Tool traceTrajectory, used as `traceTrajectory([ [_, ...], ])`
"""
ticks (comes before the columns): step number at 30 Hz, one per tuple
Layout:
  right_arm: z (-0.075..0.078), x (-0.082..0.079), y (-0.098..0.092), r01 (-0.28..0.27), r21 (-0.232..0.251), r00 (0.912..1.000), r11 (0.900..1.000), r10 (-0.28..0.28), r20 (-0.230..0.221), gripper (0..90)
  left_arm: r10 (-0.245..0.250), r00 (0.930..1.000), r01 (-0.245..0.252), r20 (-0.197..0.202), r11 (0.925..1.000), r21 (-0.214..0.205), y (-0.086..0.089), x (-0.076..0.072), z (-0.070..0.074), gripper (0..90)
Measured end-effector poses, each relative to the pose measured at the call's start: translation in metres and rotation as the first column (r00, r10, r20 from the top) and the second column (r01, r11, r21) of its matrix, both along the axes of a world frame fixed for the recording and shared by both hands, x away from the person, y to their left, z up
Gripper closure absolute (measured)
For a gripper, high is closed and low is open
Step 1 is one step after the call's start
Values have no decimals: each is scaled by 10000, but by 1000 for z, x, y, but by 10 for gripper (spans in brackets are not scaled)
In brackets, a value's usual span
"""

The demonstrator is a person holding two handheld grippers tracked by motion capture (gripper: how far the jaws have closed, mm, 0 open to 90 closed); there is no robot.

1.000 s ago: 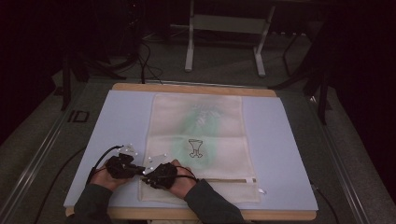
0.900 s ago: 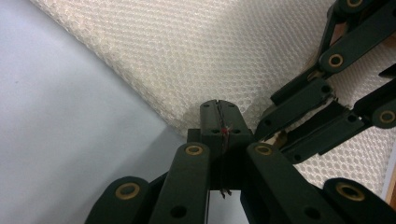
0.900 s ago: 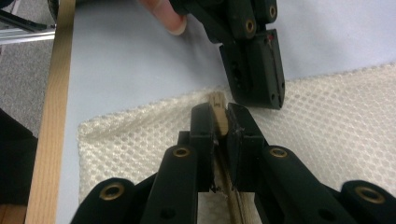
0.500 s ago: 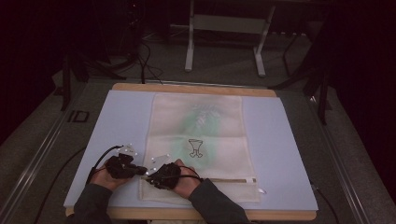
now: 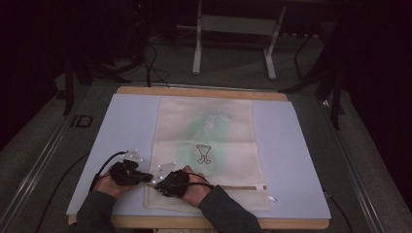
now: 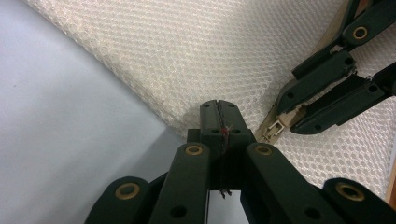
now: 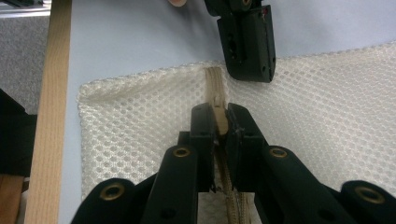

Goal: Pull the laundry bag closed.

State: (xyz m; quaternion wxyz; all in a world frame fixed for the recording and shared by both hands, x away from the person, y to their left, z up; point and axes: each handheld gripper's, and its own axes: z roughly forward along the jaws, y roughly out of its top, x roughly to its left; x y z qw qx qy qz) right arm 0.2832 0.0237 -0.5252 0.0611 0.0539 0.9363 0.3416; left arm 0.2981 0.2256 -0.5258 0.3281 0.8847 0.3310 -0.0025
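Mesh bag [image 5: 206, 145]: your right gripper [image 7: 218, 122] clamps the zipper tape [image 7: 215, 88]; left gripper [image 6: 218, 115] is closed on its edge. Pulling apart could tear mesh.

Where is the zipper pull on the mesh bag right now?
The zipper pull sits at the mesh bag's near left corner, clamped by the right gripper, just right of the left gripper.

One mesh bag [image 5: 206, 150], two grippers, one table [image 5: 301, 160].

Black left gripper [image 5: 145, 178], right gripper [image 5: 156, 186]: brass rivets, trailing cables; grey-green sleeves [image 5: 228, 213].
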Motion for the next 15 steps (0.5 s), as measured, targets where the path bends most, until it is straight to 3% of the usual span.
traceTrajectory([
  [15,4,-4,-8,23,-442,9997,9990,-12,235,822,-27,10000,26,-26,10000,-60,0,1,0,900],
])
